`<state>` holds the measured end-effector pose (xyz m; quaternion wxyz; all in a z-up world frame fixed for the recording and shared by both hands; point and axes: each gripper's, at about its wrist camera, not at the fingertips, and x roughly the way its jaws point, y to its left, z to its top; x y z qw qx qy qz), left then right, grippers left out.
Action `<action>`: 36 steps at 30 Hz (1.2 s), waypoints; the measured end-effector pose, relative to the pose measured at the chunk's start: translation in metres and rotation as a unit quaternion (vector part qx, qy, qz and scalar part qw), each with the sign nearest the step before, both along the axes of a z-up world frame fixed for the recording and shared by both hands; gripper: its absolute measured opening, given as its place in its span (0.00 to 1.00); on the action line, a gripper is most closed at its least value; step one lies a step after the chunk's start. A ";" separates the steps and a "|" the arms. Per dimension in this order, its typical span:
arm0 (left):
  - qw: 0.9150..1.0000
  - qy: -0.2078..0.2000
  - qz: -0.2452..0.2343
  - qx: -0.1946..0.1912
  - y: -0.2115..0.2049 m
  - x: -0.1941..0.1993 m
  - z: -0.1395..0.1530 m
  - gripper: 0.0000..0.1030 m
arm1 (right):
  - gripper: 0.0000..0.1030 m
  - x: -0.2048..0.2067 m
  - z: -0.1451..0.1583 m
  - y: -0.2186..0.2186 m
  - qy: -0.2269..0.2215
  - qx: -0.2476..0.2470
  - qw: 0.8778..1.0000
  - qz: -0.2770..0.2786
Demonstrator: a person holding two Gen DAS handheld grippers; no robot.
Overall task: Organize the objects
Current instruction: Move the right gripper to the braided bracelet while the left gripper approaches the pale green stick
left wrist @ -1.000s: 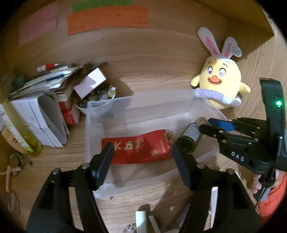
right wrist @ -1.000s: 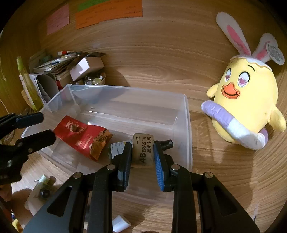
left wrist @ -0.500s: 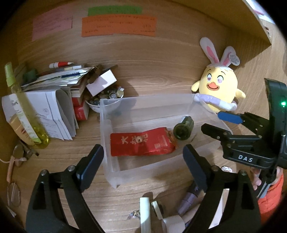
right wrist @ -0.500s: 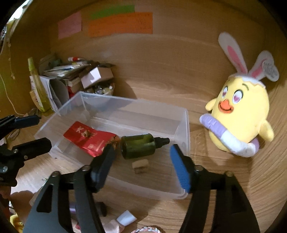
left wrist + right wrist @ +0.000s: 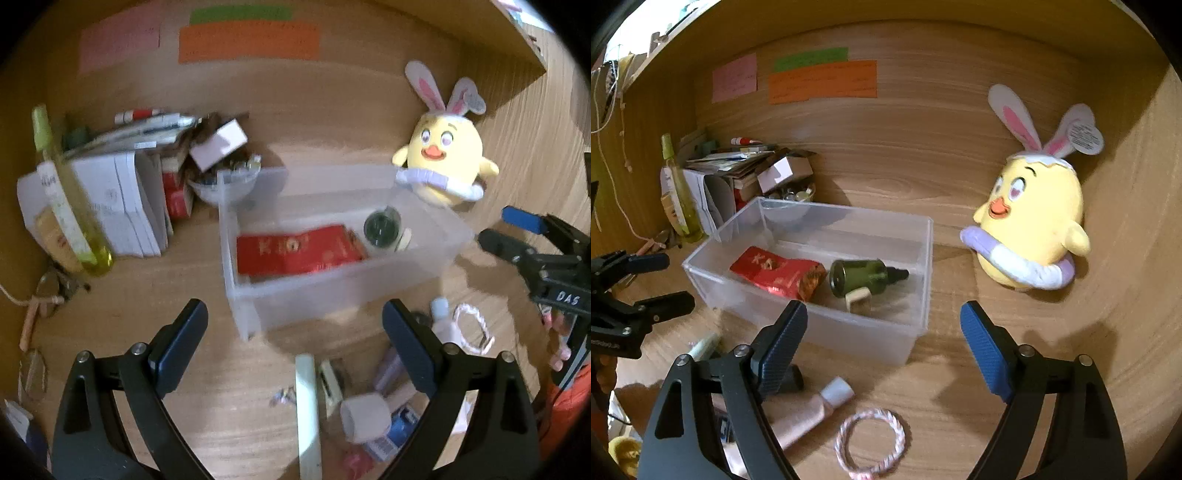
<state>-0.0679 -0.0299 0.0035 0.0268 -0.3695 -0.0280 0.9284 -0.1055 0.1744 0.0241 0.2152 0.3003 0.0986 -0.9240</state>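
Your right tongs carry the only clearly legible writing, "DAS" on their body at the right edge of the left wrist view; the red packet bears gold characters too blurred to read, and the writing on the orange note in the upper centre cannot be made out. Both tongs are spread wide and grip nothing: your left tongs point level at the near wall of the clear bin, and the right ones sit lower than half a second ago, with bin and plush chick farther off. The green bottle lies on its side in the bin beside the packet, the eraser just in front of it. On the table in the lower frame lie a pink tube and a braided ring.
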 end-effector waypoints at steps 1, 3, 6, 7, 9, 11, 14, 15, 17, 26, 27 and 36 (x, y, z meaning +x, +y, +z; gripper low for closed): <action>1.000 -0.007 0.002 0.001 -0.001 0.003 -0.004 0.94 | 0.81 0.004 -0.002 0.003 0.001 0.003 1.000 -0.004; 1.000 -0.014 0.006 0.000 -0.004 0.007 -0.010 0.94 | 0.81 0.009 -0.006 0.009 -0.001 0.009 1.000 -0.010; 1.000 -0.027 0.015 -0.002 -0.010 0.017 -0.020 0.94 | 0.82 0.015 -0.015 0.017 -0.008 0.014 1.000 -0.019; 0.999 -0.032 0.019 -0.003 -0.013 0.021 -0.024 0.94 | 0.82 0.016 -0.021 0.021 -0.017 0.016 0.999 -0.024; 0.999 -0.043 0.023 -0.004 -0.017 0.026 -0.030 0.94 | 0.82 0.017 -0.028 0.025 -0.030 0.019 0.999 -0.032; 0.998 -0.051 0.027 -0.001 -0.020 0.030 -0.035 0.94 | 0.82 0.018 -0.037 0.032 -0.046 0.023 0.998 -0.042; 0.998 -0.061 0.029 0.004 -0.023 0.038 -0.043 0.94 | 0.82 0.021 -0.048 0.041 -0.066 0.018 0.996 -0.055; 0.998 -0.064 0.029 0.001 -0.023 0.040 -0.047 0.94 | 0.82 0.023 -0.052 0.044 -0.075 0.016 0.995 -0.058; 0.997 -0.070 0.026 -0.003 -0.020 0.043 -0.052 0.94 | 0.82 0.025 -0.057 0.047 -0.084 0.016 0.995 -0.059; 0.995 -0.095 0.003 -0.011 -0.014 0.045 -0.066 0.73 | 0.82 0.034 -0.083 0.037 -0.126 0.027 0.991 -0.037; 0.995 -0.095 0.001 -0.008 -0.014 0.045 -0.066 0.72 | 0.82 0.035 -0.085 0.035 -0.129 0.028 0.991 -0.034; 0.996 -0.085 -0.019 -0.006 -0.004 0.035 -0.064 0.41 | 0.80 0.038 -0.089 0.021 -0.128 0.039 0.991 -0.020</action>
